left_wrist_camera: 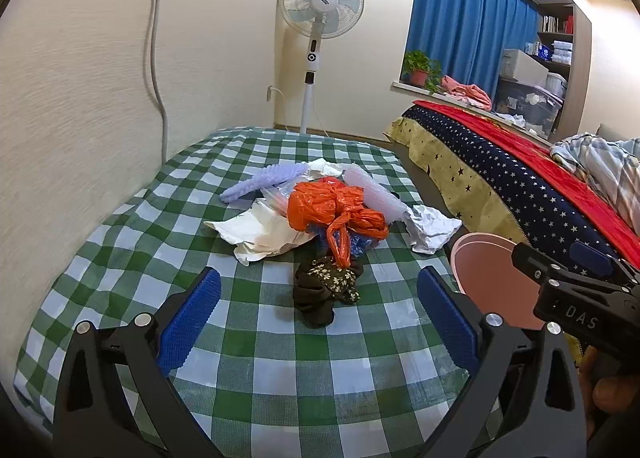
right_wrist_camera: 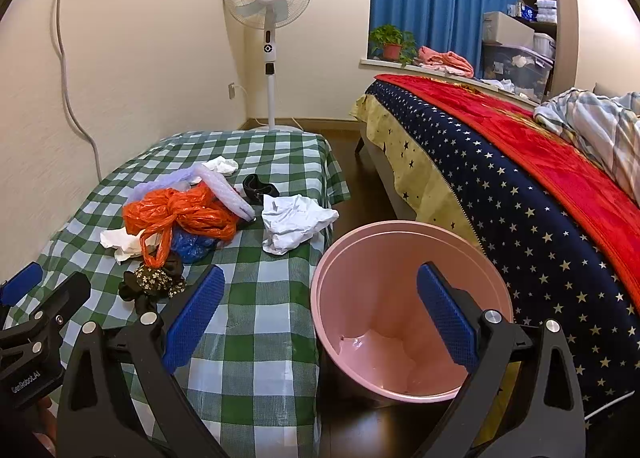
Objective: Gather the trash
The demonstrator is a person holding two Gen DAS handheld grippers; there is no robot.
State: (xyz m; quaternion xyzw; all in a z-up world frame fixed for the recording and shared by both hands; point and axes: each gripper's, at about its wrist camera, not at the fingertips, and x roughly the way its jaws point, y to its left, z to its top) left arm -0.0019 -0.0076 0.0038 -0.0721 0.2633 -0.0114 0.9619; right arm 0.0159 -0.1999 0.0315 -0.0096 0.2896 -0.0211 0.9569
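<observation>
A heap of trash lies on the green checked tablecloth: an orange plastic bag, crumpled white paper, a second crumpled paper, bubble wrap, and a dark flowered cloth nearest me. My left gripper hovers open just short of the dark cloth, nothing between its fingers. In the right wrist view the same orange bag and dark cloth lie to the left. My right gripper is open above the rim of the empty pink bin.
The pink bin stands on the dark floor between the table and a bed with a starred cover and red blanket. A standing fan is in the far corner. A cable runs down the wall at left.
</observation>
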